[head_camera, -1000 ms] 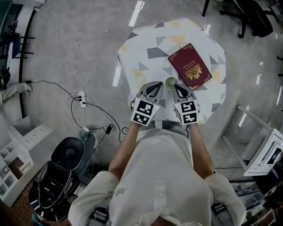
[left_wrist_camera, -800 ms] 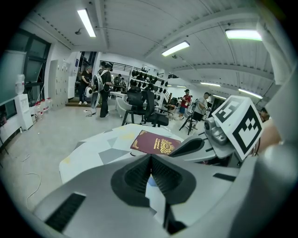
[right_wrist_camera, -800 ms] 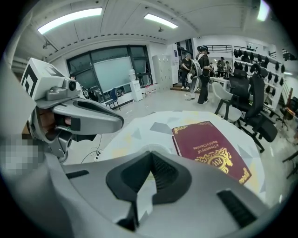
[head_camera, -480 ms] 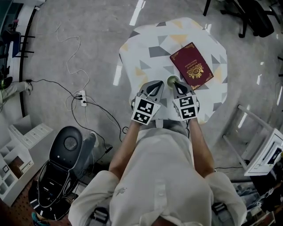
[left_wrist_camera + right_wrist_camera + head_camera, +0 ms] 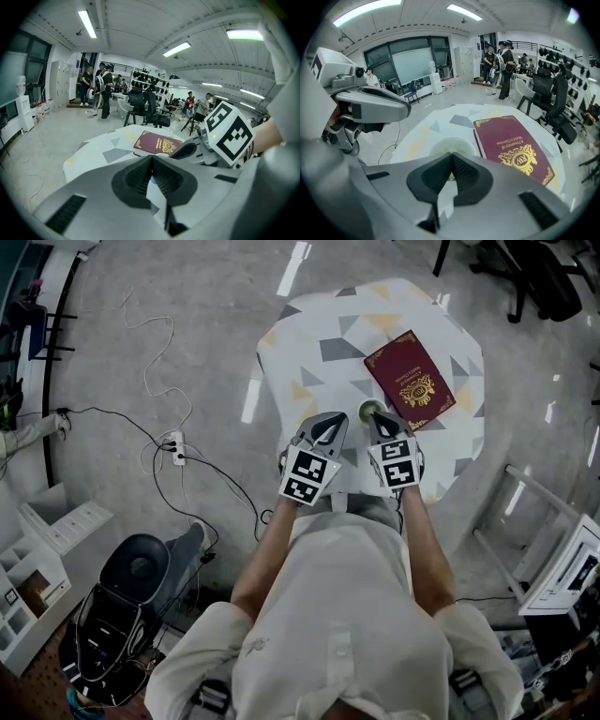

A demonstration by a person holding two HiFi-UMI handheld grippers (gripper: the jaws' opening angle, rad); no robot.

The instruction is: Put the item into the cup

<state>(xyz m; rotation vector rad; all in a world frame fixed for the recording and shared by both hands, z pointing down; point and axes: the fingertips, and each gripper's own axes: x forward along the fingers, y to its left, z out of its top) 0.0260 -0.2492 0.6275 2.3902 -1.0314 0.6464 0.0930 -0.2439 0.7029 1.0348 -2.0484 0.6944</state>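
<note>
A small pale green cup (image 5: 364, 411) stands on the patterned table (image 5: 319, 324), close to its near edge and next to a maroon book (image 5: 417, 381). My right gripper (image 5: 375, 418) is shut, and its tips are right at the cup's near side. In the right gripper view the cup (image 5: 451, 144) shows just beyond the closed jaws of the right gripper (image 5: 452, 157). My left gripper (image 5: 330, 420) is shut too, a little left of the cup. I see no loose item between either pair of jaws. The cup's inside is hidden.
The maroon book (image 5: 513, 143) with gold print lies flat, right of the cup. Cables and a power strip (image 5: 173, 448) lie on the floor at the left, near a dark round machine (image 5: 131, 582). Office chairs (image 5: 534, 273) stand beyond the table; a white rack (image 5: 562, 559) is at the right.
Both grippers stay shut and almost in place; the right one has edged slightly forward by the cup. The dark machine on the floor has shifted a little.
</note>
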